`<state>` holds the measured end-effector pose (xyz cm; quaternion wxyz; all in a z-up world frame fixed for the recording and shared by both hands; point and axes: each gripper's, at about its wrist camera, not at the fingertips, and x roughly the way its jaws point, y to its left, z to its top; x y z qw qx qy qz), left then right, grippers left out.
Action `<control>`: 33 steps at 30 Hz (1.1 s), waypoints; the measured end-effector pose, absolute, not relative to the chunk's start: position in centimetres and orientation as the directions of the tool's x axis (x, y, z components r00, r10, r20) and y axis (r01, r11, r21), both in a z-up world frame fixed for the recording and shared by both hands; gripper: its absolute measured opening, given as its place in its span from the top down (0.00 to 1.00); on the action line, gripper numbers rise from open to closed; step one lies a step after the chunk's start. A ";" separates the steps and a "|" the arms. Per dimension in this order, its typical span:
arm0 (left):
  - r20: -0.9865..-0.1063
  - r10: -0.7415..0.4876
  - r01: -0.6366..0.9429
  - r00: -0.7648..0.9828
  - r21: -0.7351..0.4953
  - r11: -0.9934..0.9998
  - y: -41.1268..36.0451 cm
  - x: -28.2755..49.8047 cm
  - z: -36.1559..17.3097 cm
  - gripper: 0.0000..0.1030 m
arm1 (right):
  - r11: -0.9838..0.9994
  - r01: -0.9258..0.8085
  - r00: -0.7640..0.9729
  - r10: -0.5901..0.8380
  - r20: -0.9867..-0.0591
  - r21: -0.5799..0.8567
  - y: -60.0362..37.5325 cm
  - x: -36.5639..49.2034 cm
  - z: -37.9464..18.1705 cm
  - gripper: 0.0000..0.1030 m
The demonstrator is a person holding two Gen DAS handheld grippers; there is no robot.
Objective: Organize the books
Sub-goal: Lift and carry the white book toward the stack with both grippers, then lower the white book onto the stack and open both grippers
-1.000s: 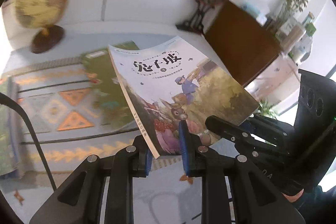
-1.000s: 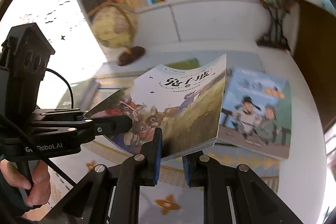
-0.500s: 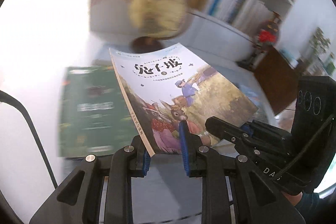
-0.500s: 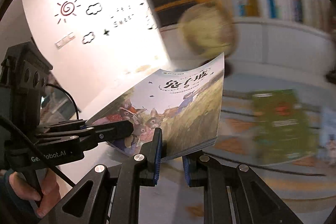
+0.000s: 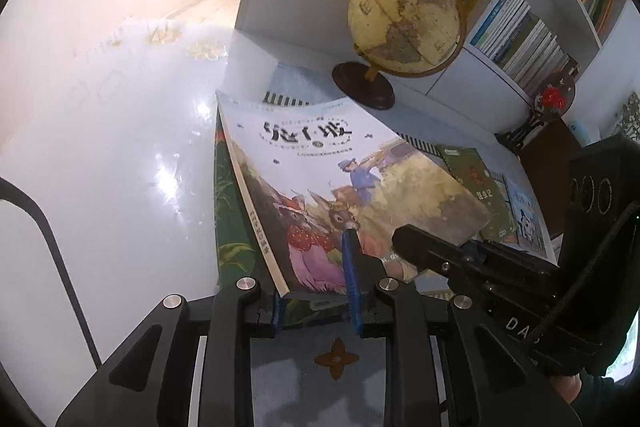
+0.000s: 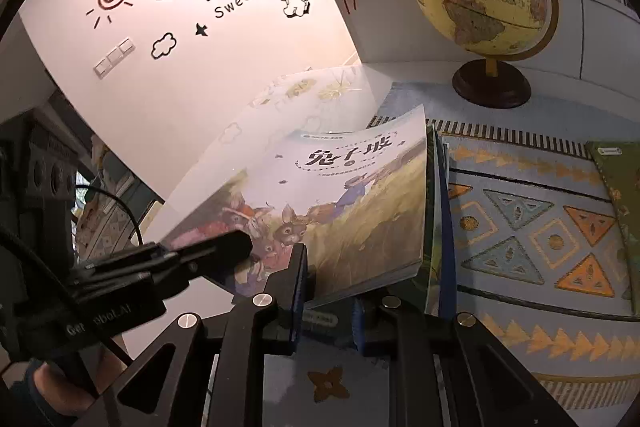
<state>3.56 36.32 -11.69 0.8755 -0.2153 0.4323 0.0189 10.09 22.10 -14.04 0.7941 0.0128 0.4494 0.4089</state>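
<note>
- The book point(image 5: 344, 183) is being held at its near edge by both sets of nearly closed jaws, above a green book point(image 5: 226, 211) lying at the desk's left edge.
- It could slide off that edge if released askew.

We record the rabbit book point(image 5: 344, 179) raised at a tilt over the patterned mat point(image 6: 532, 227), its near edge between the pads of the left gripper point(image 5: 316, 299) and, to that gripper's right, the right gripper point(image 6: 326, 311); under the held book we note a leaf-cover book point(image 5: 226, 227) lying flat on the mat; behind them the globe point(image 5: 404, 27) stands on the table point(image 5: 120, 147), before the bookshelf point(image 5: 520, 27); to the right of the held book a flat book point(image 5: 476, 183) lies on the mat, another book point(image 5: 526, 211) just beside it.
</note>
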 end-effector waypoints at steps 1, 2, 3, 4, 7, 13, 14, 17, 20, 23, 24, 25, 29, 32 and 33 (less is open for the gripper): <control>-0.768 -0.167 -0.220 0.618 -0.373 0.901 36.5 3.6 -12.0 0.79 | 0.672 -0.631 0.260 0.655 -0.710 0.388 22.2 10.3 -14.2 0.83; -0.770 -0.180 -0.219 0.612 -0.383 0.898 36.6 3.7 -12.4 0.79 | 0.679 -0.621 0.256 0.647 -0.718 0.391 22.4 10.3 -14.5 0.82; -0.772 -0.188 -0.213 0.608 -0.387 0.897 36.6 3.6 -12.6 0.79 | 0.685 -0.612 0.254 0.642 -0.723 0.394 22.5 10.4 -14.8 0.81; -0.775 -0.193 -0.211 0.602 -0.388 0.897 36.6 3.6 -12.9 0.79 | 0.692 -0.603 0.252 0.638 -0.728 0.398 22.5 10.5 -15.1 0.81; -0.792 -0.203 -0.254 0.576 -0.410 0.876 37.0 3.5 -14.2 0.73 | 0.698 -0.589 0.236 0.631 -0.739 0.408 22.6 10.3 -16.0 0.80; -0.829 -0.098 -0.337 0.551 -0.329 0.882 37.6 1.8 -14.3 0.73 | 0.688 -0.572 0.177 0.635 -0.752 0.446 23.1 10.2 -17.3 0.78; -0.836 -0.078 -0.352 0.543 -0.310 0.883 37.7 1.3 -14.3 0.73 | 0.691 -0.563 0.166 0.632 -0.757 0.453 23.0 10.3 -17.6 0.76; -0.846 -0.043 -0.385 0.532 -0.286 0.878 37.7 -0.1 -14.2 0.73 | 0.691 -0.539 0.118 0.628 -0.769 0.482 22.4 10.4 -18.6 0.69; -0.846 -0.025 -0.411 0.533 -0.284 0.866 37.4 -1.3 -13.9 0.73 | 0.657 -0.543 0.058 0.651 -0.757 0.523 21.3 9.9 -18.7 0.55; -0.838 -0.018 -0.411 0.546 -0.286 0.866 35.9 -2.0 -13.2 0.73 | 0.642 -0.561 0.047 0.655 -0.754 0.522 20.0 8.8 -18.2 0.49; -0.836 -0.017 -0.409 0.548 -0.286 0.866 35.4 -2.0 -13.0 0.73 | 0.637 -0.565 0.040 0.656 -0.754 0.524 19.5 8.5 -18.0 0.49; -0.832 -0.018 -0.404 0.555 -0.288 0.868 34.4 -2.2 -12.6 0.73 | 0.633 -0.568 0.036 0.657 -0.753 0.526 18.8 8.2 -17.9 0.49; -0.812 -0.032 -0.361 0.582 -0.294 0.885 29.8 -2.2 -11.1 0.73 | 0.633 -0.588 0.061 0.656 -0.753 0.504 14.5 6.0 -16.3 0.49; -0.801 -0.063 -0.311 0.596 -0.302 0.901 25.4 -2.0 -10.3 0.73 | 0.653 -0.579 0.109 0.655 -0.747 0.488 9.6 4.6 -14.9 0.49; -0.798 -0.073 -0.295 0.598 -0.304 0.906 24.1 -2.0 -10.1 0.73 | 0.664 -0.569 0.126 0.654 -0.746 0.486 8.2 4.4 -14.5 0.49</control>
